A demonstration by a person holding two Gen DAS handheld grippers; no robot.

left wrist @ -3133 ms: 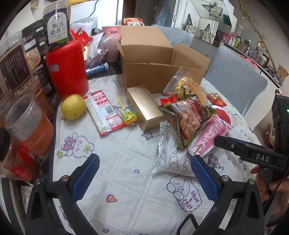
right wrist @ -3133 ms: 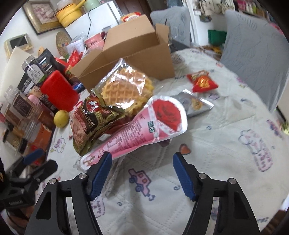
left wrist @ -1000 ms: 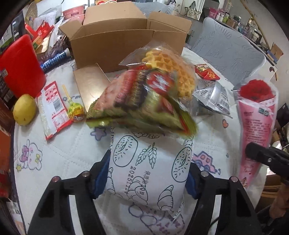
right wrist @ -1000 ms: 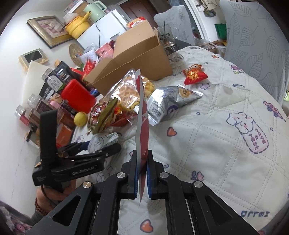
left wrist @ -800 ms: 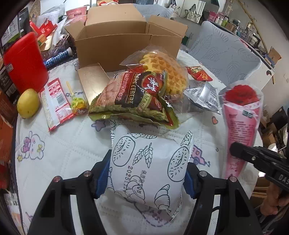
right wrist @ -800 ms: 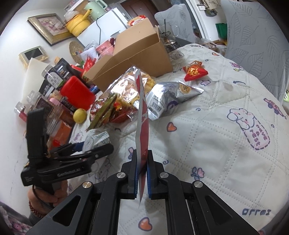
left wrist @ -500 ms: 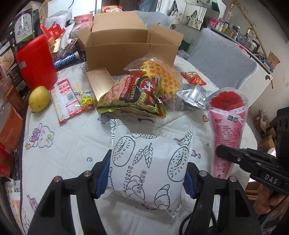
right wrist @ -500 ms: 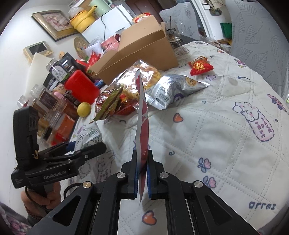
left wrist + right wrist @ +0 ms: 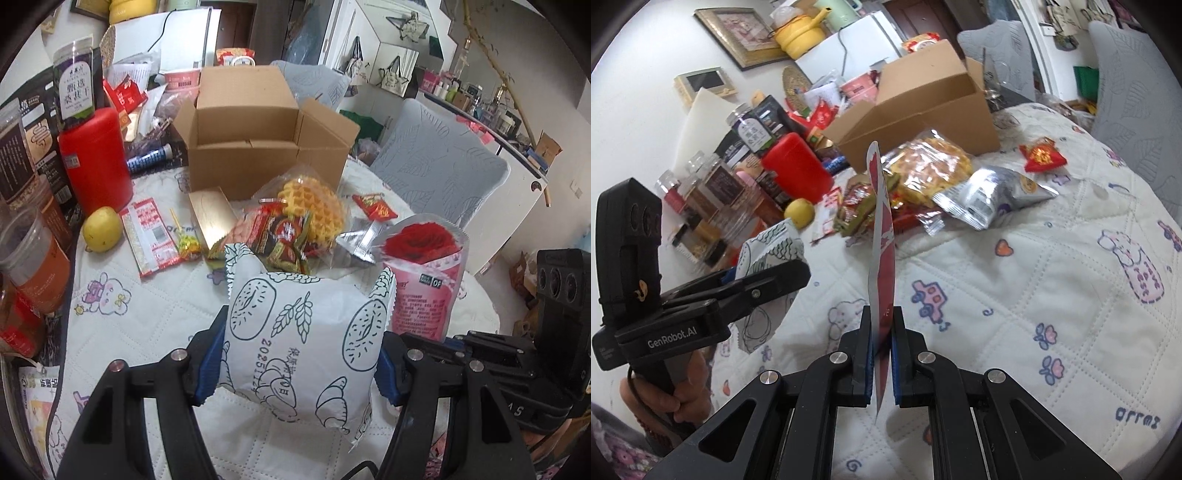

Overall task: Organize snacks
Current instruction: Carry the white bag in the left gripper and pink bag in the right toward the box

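A white bread packet printed with pastry outlines (image 9: 303, 343) is clamped between the blue pads of the left gripper (image 9: 299, 363) and held clear of the quilted tablecloth (image 9: 140, 317), in front of the open cardboard box (image 9: 255, 147). A pink rose-printed packet (image 9: 882, 258) is pinched edge-on in the closed right gripper (image 9: 882, 354). Between these and the box, a waffle bag (image 9: 310, 206), a dark cereal bag (image 9: 280, 236) and a silver packet (image 9: 990, 195) are piled just before it. A lemon (image 9: 101, 229) is seen to the box's left.
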